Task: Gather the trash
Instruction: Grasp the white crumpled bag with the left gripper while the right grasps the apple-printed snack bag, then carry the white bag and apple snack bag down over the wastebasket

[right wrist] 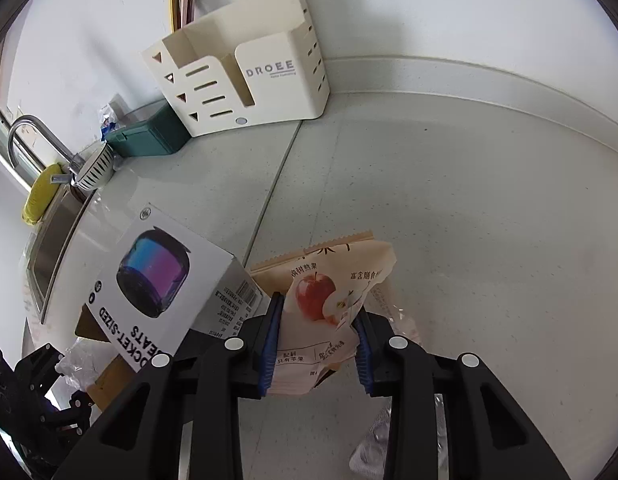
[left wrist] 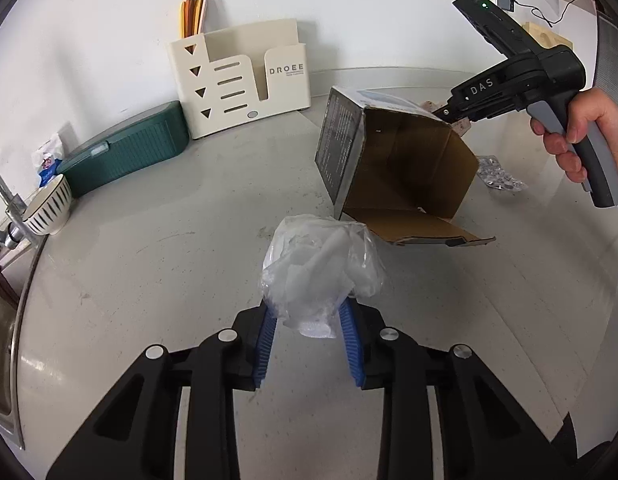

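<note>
Crinkled clear plastic, a bunched plastic bag (left wrist: 321, 276), sat pinched between the blue pads of the left claw (left wrist: 309, 320) at the lower middle of the left wrist view, held above the pale grey bench (left wrist: 149, 280). Just beyond it, right of centre, an open cardboard box (left wrist: 397, 168) stood tilted with its brown inside facing the camera and one flap lying low toward the bag. In that view the right claw (left wrist: 449, 114) reached in from the upper right; its tips were hidden behind the box rim, and its black body read "DAS".

In the right wrist view the right claw (right wrist: 319, 332) was closed on a beige snack packet (right wrist: 329, 300) at the lower middle of the frame, printed with a red apple and Chinese characters too small to read surely. The box (right wrist: 157, 280) lay just left of the packet, touching it; its white face showed a speaker picture and the partly cut-off words "POCKET-SIZED" and "BEATS". A foil blister pack (right wrist: 373, 448) was half hidden under the claw at the lower right.

At the upper left stood a cream organiser (left wrist: 245, 80) marked "DROEE", a green case (left wrist: 129, 148) beside it, and a striped bowl (left wrist: 49, 210) near the sink (right wrist: 53, 256).
</note>
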Action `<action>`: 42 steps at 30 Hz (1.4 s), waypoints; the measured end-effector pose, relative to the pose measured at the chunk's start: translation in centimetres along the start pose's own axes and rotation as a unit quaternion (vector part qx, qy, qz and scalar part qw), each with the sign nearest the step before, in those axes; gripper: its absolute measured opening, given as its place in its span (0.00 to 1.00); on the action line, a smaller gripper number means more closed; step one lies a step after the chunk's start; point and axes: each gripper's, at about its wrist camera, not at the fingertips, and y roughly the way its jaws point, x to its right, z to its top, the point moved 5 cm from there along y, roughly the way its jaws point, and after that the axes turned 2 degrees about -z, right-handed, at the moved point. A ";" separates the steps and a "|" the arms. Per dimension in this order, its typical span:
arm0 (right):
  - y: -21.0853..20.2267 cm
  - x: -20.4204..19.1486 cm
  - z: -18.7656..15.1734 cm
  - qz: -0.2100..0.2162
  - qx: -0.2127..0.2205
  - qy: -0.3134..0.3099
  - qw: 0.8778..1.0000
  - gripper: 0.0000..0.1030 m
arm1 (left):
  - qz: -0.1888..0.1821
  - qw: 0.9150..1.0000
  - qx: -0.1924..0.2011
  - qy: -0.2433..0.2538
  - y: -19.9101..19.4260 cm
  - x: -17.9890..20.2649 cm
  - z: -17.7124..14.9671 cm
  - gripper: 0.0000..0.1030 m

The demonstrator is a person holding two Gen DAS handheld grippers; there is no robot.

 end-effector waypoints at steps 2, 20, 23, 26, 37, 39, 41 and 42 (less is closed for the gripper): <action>-1.1 -0.1 -0.6 -0.003 0.006 0.002 1.000 0.35 | 0.002 1.000 0.002 -0.002 -0.9 0.1 -0.3 0.30; -13.4 -3.2 -7.0 0.001 0.079 -0.003 0.997 0.35 | 0.000 0.999 0.045 -0.027 -10.7 2.0 -4.8 0.30; -15.3 -4.0 -8.9 0.007 0.082 -0.003 0.997 0.35 | -0.007 0.998 0.053 -0.028 -12.3 3.2 -5.6 0.30; -17.1 -4.9 -11.4 0.013 0.088 -0.006 0.996 0.35 | -0.013 0.998 0.060 -0.026 -13.9 4.9 -6.5 0.30; -22.1 -7.4 -21.3 0.027 0.092 -0.015 0.995 0.35 | -0.047 0.996 0.070 -0.010 -18.3 10.3 -10.7 0.30; -22.8 -7.7 -23.3 0.033 0.095 -0.015 0.995 0.35 | -0.053 0.996 0.069 -0.006 -18.7 11.1 -11.5 0.30; -22.9 -8.0 -25.2 0.036 0.094 -0.013 0.995 0.36 | -0.061 0.996 0.065 -0.001 -18.9 12.1 -12.5 0.30; -22.9 -8.0 -26.1 0.037 0.092 -0.012 0.995 0.36 | -0.068 0.996 0.060 0.004 -18.9 12.6 -13.1 0.31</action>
